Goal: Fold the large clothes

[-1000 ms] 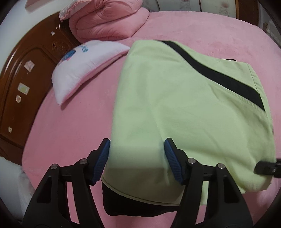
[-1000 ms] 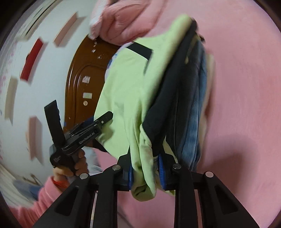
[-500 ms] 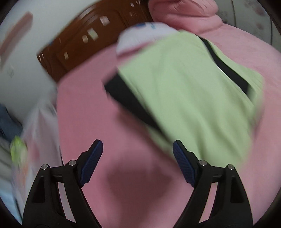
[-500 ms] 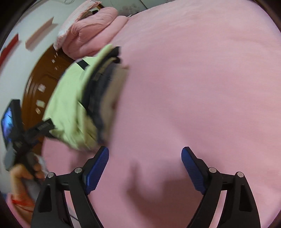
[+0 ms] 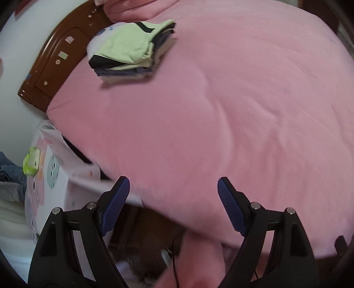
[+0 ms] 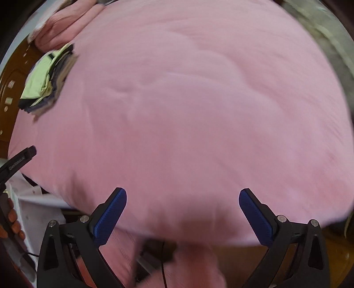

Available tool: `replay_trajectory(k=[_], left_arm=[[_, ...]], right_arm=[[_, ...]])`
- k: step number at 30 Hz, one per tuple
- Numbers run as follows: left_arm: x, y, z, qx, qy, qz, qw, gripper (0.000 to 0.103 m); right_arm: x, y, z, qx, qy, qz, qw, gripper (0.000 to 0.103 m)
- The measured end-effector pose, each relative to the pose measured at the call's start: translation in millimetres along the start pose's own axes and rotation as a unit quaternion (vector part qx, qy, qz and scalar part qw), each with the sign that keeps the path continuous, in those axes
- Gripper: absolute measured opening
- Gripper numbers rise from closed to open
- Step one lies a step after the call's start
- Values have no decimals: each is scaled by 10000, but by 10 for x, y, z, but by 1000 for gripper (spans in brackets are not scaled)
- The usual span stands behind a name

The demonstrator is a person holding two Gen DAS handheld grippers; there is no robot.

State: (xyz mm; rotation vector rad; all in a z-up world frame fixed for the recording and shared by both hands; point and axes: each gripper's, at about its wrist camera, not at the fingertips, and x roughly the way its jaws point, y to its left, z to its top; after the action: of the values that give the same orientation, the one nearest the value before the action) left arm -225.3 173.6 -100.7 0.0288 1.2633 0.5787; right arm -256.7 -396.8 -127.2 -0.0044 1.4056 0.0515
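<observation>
A folded light-green garment with a black stripe (image 5: 130, 45) lies on top of a small stack of folded clothes at the far left of the pink bed (image 5: 221, 99), by the headboard. It also shows in the right wrist view (image 6: 42, 77), far upper left. My left gripper (image 5: 173, 188) is open and empty over the bed's near edge. My right gripper (image 6: 182, 199) is open and empty, also above the near edge. Both are far from the stack.
A brown wooden headboard (image 5: 55, 62) runs along the left. A rolled pink quilt (image 5: 132, 8) lies at the far end. A white patterned box (image 5: 48, 172) and denim cloth (image 5: 8, 170) sit beside the bed at lower left. The left gripper's tip (image 6: 20, 158) shows in the right wrist view.
My right gripper let go of the green garment and opened. Both grippers pulled back from the stack to the bed's near edge; the stack now looks small and far.
</observation>
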Motion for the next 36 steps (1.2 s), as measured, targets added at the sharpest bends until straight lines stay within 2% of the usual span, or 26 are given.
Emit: replay_trajectory(k=[3,5,8,11,13,15,18,22,23,30,33,36], left_arm=[[-498,-140,-252,55,-139,-501,9986,81],[-791,-346,-308,460,-280,-929,9942,81],[-1087,-586,-332,929,-369,-1155,9883,81],[-1227,-680,-327,871,-352,-1171,9887,81],[-1268,-708,-319,911,-372,-1392,9854,81],[-1332,-725,-340,1079,-488,-1449,9823,81],[-1352,-618,-362,1000,-548,-1628,9800,81],[-1362,-481,-358,1144,-662,-1589,9784,81],[-1370,-435,-349,1152,-680,-1676,9767,81],[-1288,-88,-222,902,-611,-2054,9726,81],[-1242,14,-183,756,-526,-2290,9690,81],[-1190,109,-153,665,-488,-2374,9679,82]], right_arm=[[-304,-303,-339,291,130,-11,9995,103],[-550,-435,-467,469,-34,178,9987,103],[-939,-753,-590,610,-650,175,9959,103],[-1115,-735,-535,442,-816,169,9955,103],[-1221,-631,-492,374,-913,207,9949,103],[-1349,-562,-502,297,-1105,226,9932,103],[-1430,-386,-455,206,-1142,173,9931,103],[-1586,-178,-339,169,-1207,243,9922,103],[-1638,-149,-340,185,-1292,295,9910,103],[-1859,153,-323,-31,-1351,374,9901,103],[-1939,212,-301,-119,-1397,306,9896,103],[-1991,262,-287,-144,-1460,198,9890,103]])
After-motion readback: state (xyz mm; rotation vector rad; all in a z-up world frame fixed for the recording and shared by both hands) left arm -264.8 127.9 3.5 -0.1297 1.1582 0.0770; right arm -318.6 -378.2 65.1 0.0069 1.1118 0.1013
